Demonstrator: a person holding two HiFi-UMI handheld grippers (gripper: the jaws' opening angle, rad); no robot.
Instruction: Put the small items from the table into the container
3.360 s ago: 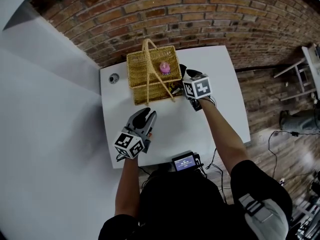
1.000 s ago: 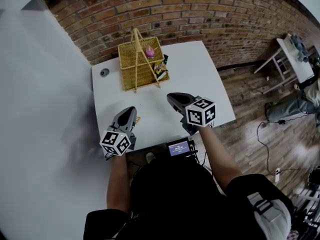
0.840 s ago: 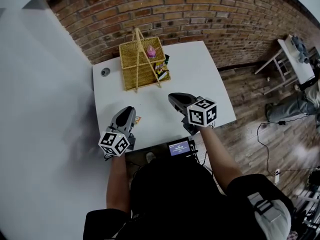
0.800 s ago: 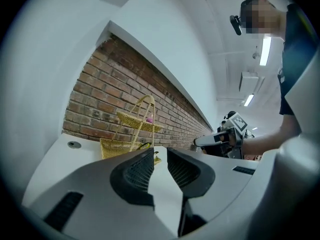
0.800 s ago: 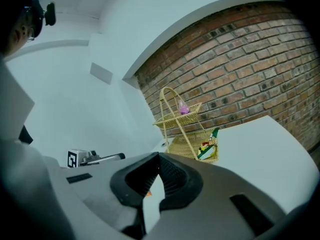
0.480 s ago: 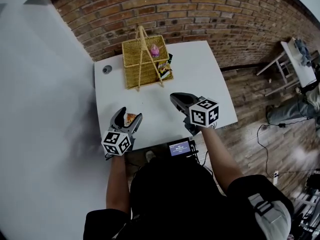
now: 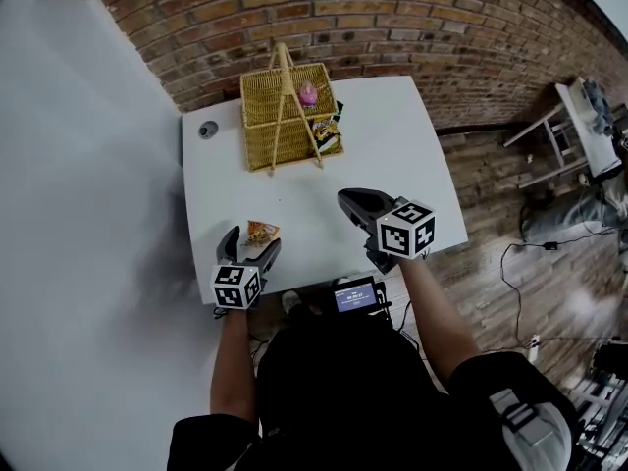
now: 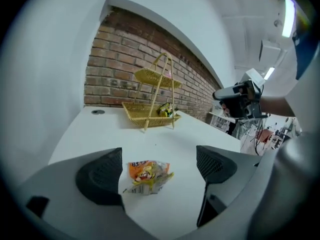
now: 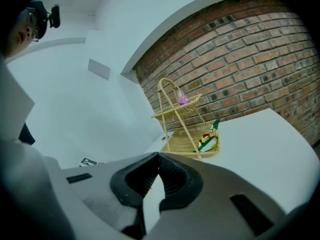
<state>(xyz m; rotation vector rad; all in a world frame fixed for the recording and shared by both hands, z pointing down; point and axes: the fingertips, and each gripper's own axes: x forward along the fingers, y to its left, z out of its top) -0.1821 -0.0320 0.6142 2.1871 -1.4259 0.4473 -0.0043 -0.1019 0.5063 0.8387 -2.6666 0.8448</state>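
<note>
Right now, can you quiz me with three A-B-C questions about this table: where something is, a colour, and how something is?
1. Where is the crinkly orange snack packet? A in the two-tier woven wicker basket; B on the white table; C in the right hand-held gripper.
2. What colour is the small thing on the basket's top shelf? A pink; B blue; C black.
3. The right hand-held gripper's jaws are: A wide apart; B shut together; C gripping a packet.
Answers: 1 B, it lies untouched between the left hand-held gripper's opening jaws. 2 A, pink shows there. 3 B, its pads meet, nothing between.
</note>
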